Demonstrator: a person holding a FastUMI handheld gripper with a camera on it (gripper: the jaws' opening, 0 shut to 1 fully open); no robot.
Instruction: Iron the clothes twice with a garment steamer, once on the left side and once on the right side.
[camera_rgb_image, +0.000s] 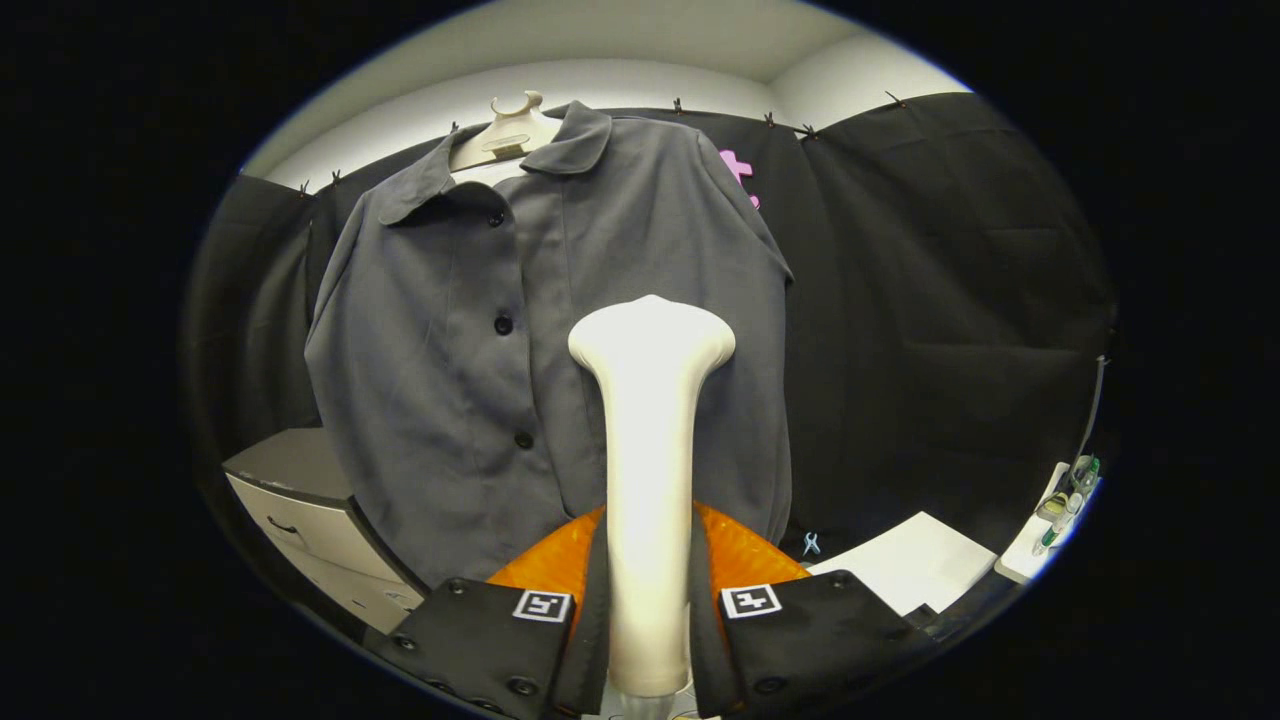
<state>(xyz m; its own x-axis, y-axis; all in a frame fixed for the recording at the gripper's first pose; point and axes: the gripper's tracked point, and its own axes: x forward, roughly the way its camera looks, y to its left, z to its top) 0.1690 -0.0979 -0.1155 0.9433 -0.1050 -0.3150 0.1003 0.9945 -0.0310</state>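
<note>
On the far left we see one pale cabinet (300, 510) with two drawers, low beside the hanging shirt (480, 380). The shirt is one grey garment on one pale hanger (508, 128), and we count three dark buttons down its front. In the middle, near us, our gripper (648, 610) is closed on the one cream steamer (650, 450): both fingers press its handle from either side. The steamer stands upright between the fingers, its wide head just in front of the right half of the shirt; we cannot tell whether it touches the cloth. One small blue clip (811, 544) sits low to the right of the shirt. Farther right lies one white board (915, 570).
</note>
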